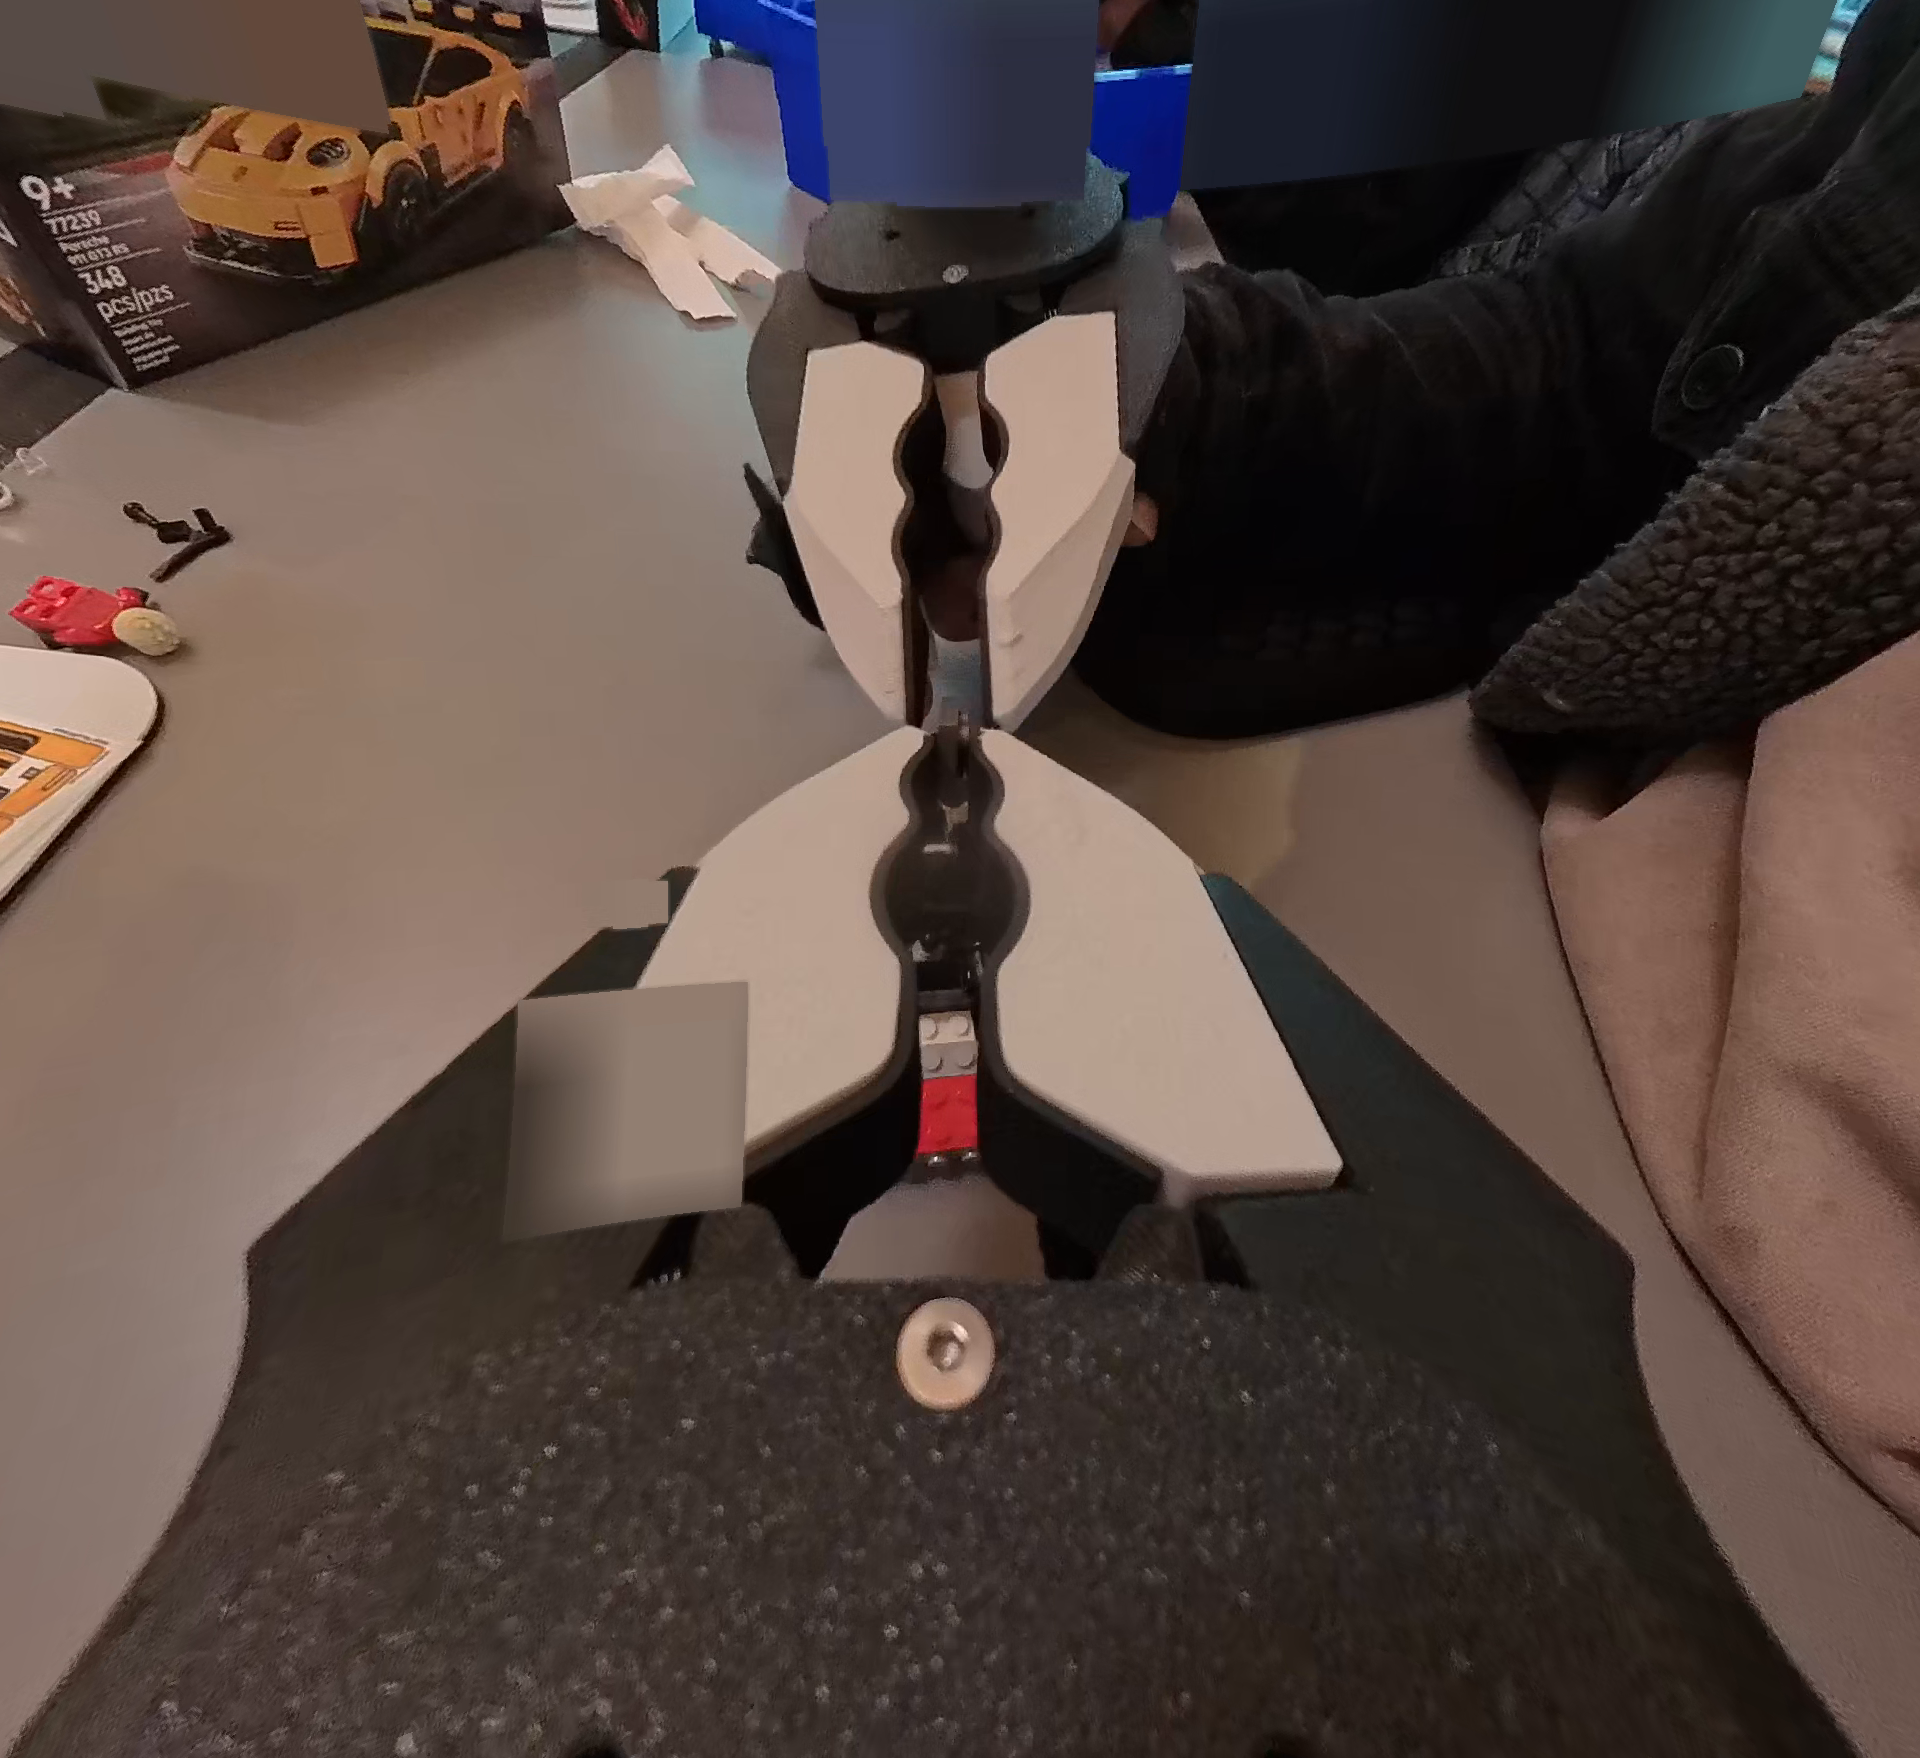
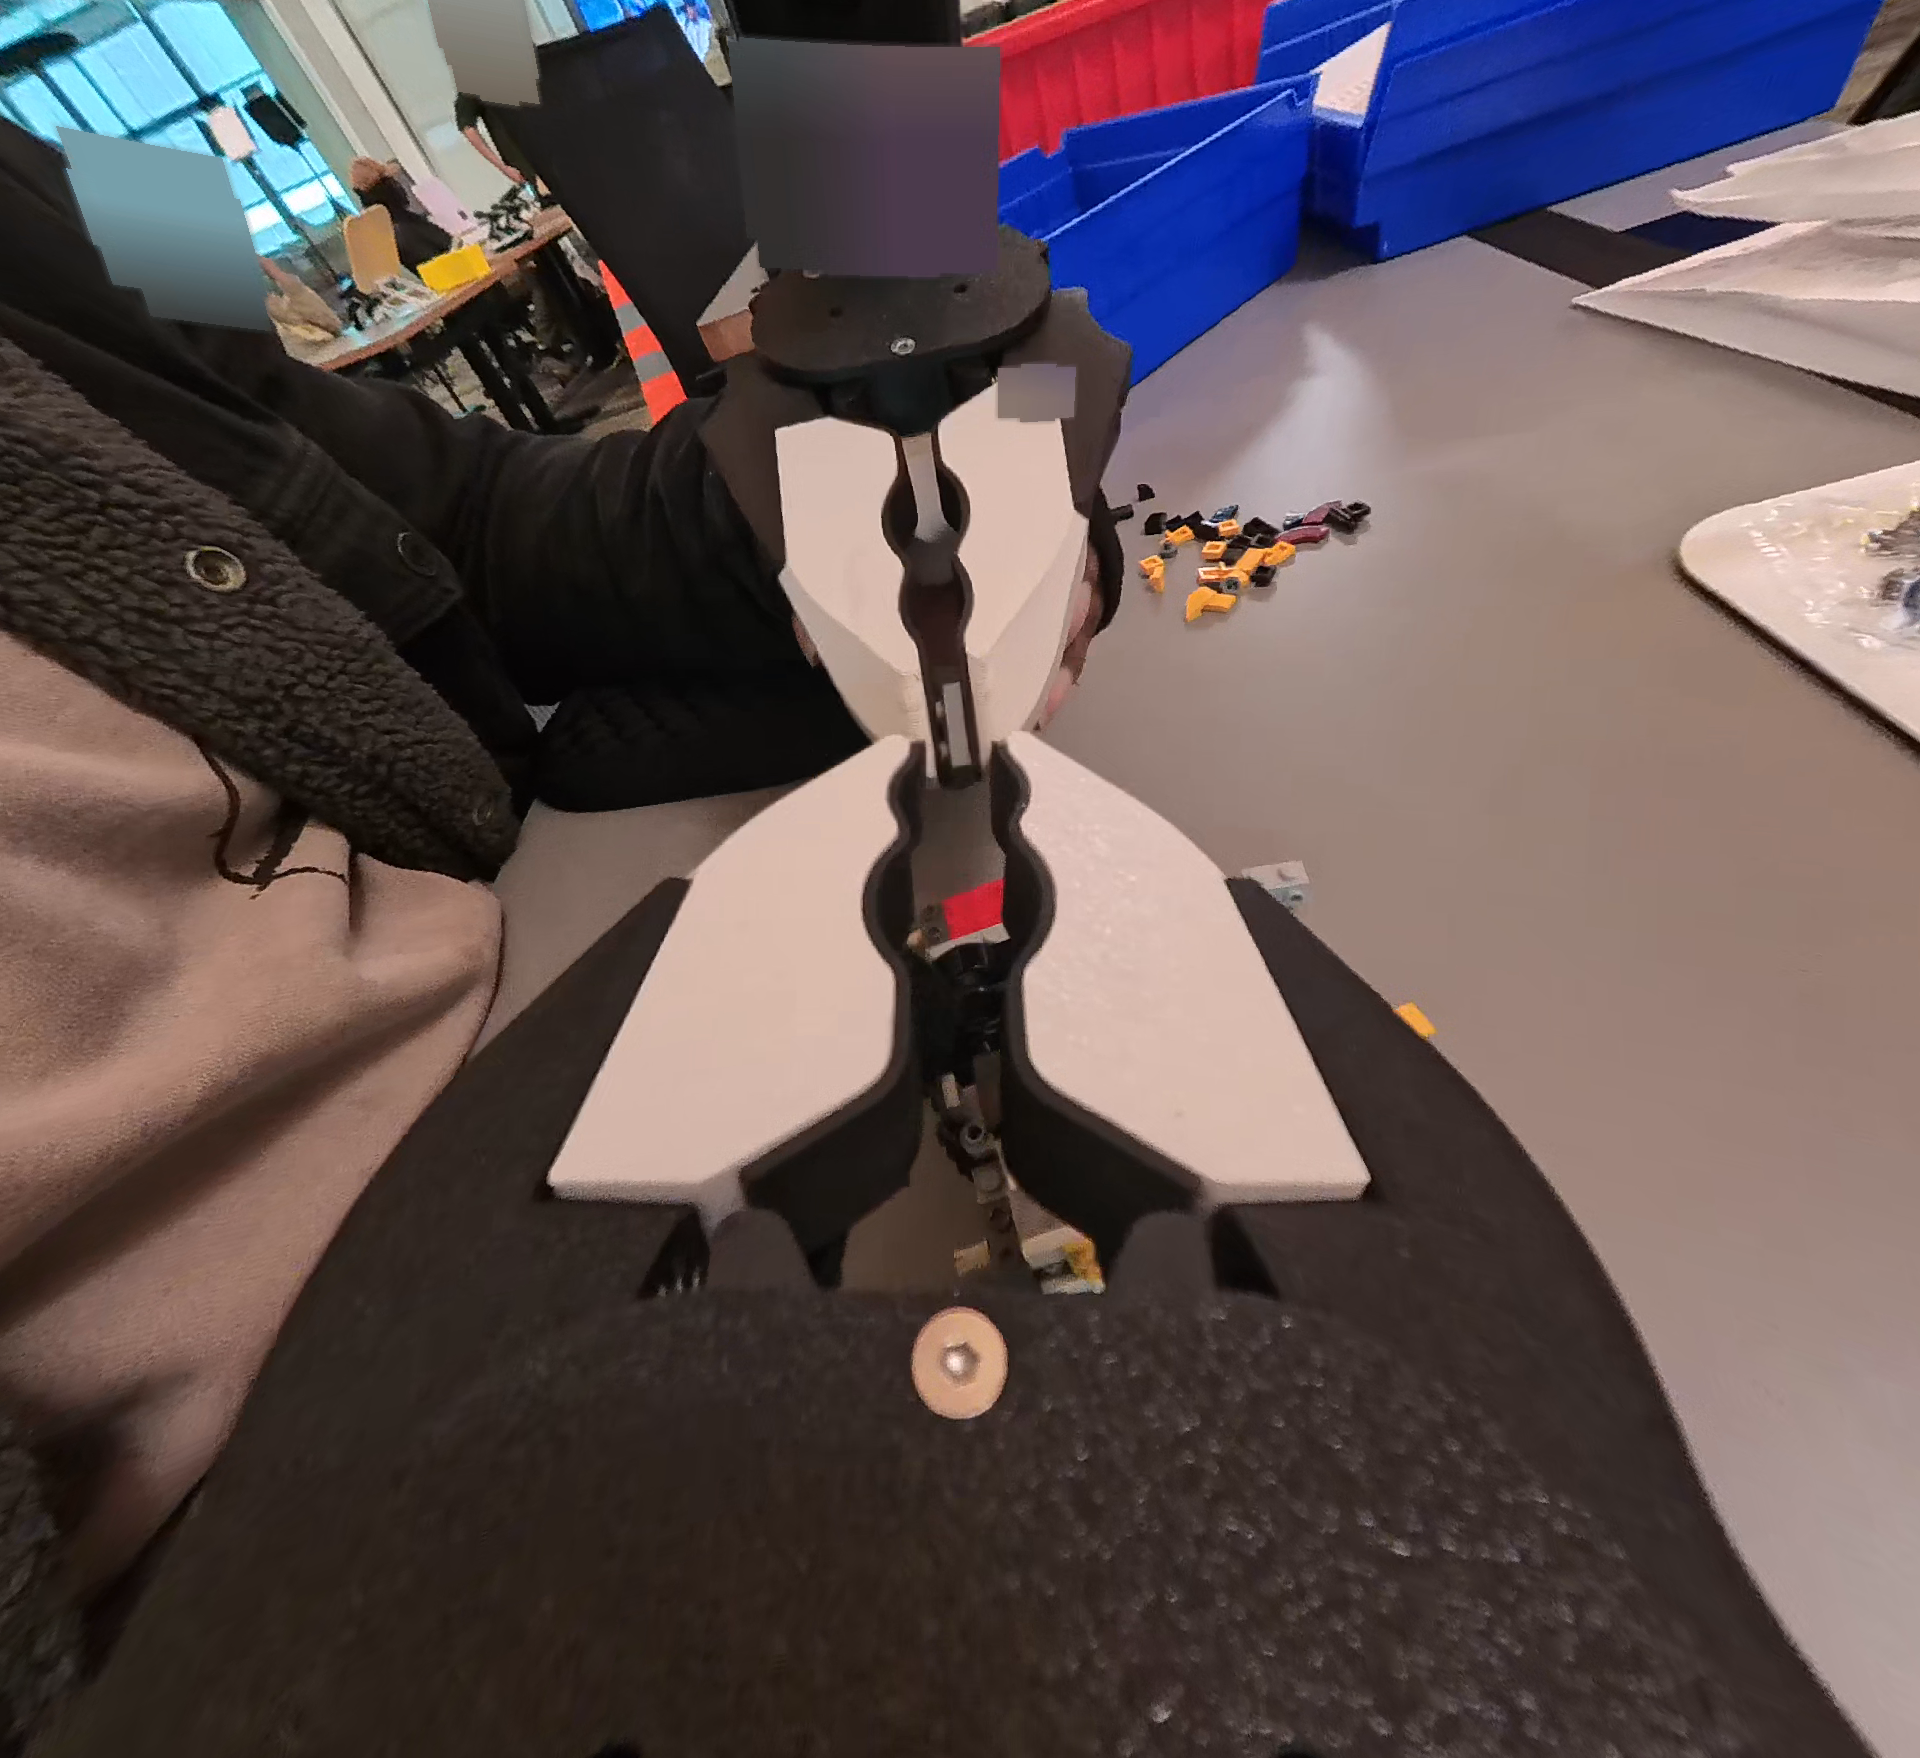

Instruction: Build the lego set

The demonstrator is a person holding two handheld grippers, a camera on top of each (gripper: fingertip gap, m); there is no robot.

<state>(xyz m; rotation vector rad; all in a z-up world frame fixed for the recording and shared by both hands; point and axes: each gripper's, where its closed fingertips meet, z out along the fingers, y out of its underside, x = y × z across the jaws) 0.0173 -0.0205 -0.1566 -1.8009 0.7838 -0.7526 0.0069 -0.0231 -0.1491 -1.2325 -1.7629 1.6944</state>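
Grey tabletop [image 2: 1455,773] w/ blue bins [image 2: 1558,67]

Print on my set box [image 1: 260,181] readable, white on black, not copying; booklet [image 1: 52,763] print too small.

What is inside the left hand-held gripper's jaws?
The left hand-held gripper is shut on a lego assembly: grey studded plate, red brick and black parts show between its white fingers. The fingers hide the assembly's sides, and its front end meets the right hand-held gripper.

Grey table [image 2: 1455,773], blue bins [image 2: 1558,98] behind (windows [image 2: 135,67] beyond, daylight)
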